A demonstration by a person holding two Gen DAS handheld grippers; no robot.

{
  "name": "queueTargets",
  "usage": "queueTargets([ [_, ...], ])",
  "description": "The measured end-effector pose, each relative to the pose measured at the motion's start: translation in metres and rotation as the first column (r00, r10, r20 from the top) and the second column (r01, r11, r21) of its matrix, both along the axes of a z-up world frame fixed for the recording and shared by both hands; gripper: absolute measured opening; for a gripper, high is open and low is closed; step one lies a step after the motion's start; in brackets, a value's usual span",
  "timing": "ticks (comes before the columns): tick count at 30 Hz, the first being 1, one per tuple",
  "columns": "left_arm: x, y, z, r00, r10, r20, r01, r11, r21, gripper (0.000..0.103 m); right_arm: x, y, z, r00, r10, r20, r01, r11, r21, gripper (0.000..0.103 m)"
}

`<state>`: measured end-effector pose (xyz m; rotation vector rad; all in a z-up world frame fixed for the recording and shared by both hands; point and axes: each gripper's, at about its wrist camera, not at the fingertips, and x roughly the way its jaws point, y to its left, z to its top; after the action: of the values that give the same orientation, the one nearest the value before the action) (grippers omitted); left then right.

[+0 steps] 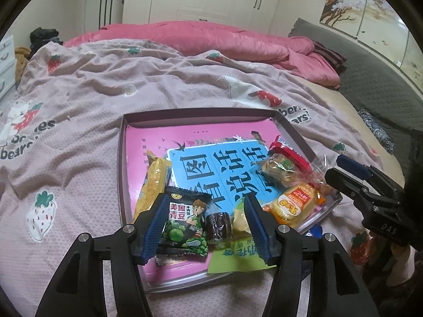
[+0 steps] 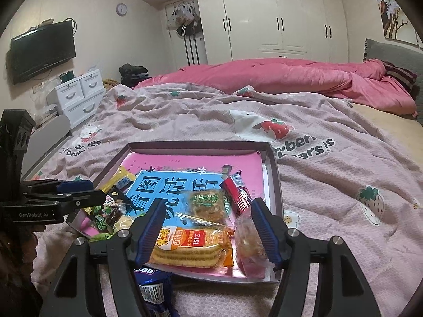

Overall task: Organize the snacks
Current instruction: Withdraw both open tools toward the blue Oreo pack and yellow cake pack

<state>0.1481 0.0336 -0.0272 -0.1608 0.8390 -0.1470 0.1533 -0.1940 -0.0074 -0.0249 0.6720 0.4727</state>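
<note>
A shallow box lined with a pink and blue book cover lies on the bed and holds the snacks. My left gripper stands open over its near left corner, above a black green-pea packet, a dark wrapped candy and a pale yellow packet. My right gripper is open over the near right corner, straddling an orange cracker pack. A clear bag of pastry lies by its right finger. Neither gripper holds anything.
Further into the box lie a yellow packet, a red packet and a green-labelled pastry. A blue cookie packet lies on the bedspread outside the near rim. A pink quilt is heaped behind; white drawers stand left.
</note>
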Motion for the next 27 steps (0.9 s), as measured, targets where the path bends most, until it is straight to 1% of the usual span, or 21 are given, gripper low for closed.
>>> queueTargets([
  [5,-0.005,-0.002,0.008,1.0,-0.002,0.018,0.002,1.0,0.008,0.064,-0.006,-0.002,0.004,1.0,0.0,0.002,0.0,1.0,0.007,0.067],
  [8,-0.008,-0.002,0.012,1.0,-0.007,0.024,0.007,1.0,0.008,0.065,-0.01,-0.003,0.007,1.0,0.0,0.003,-0.001,1.0,0.011,0.074],
  [18,-0.022,-0.007,0.024,0.998,-0.033,0.046,0.033,0.999,0.007,0.066,-0.024,-0.006,0.015,1.0,-0.002,-0.007,0.002,1.0,0.02,0.074],
  [23,-0.031,-0.013,0.028,0.997,-0.053,0.046,0.053,0.999,0.005,0.069,-0.035,-0.009,0.016,0.999,0.002,-0.033,-0.002,1.0,0.021,0.075],
  [27,-0.037,-0.018,0.029,0.996,-0.074,0.046,0.073,0.997,0.012,0.07,-0.045,-0.009,0.017,0.999,0.009,-0.048,-0.008,1.0,0.015,0.075],
])
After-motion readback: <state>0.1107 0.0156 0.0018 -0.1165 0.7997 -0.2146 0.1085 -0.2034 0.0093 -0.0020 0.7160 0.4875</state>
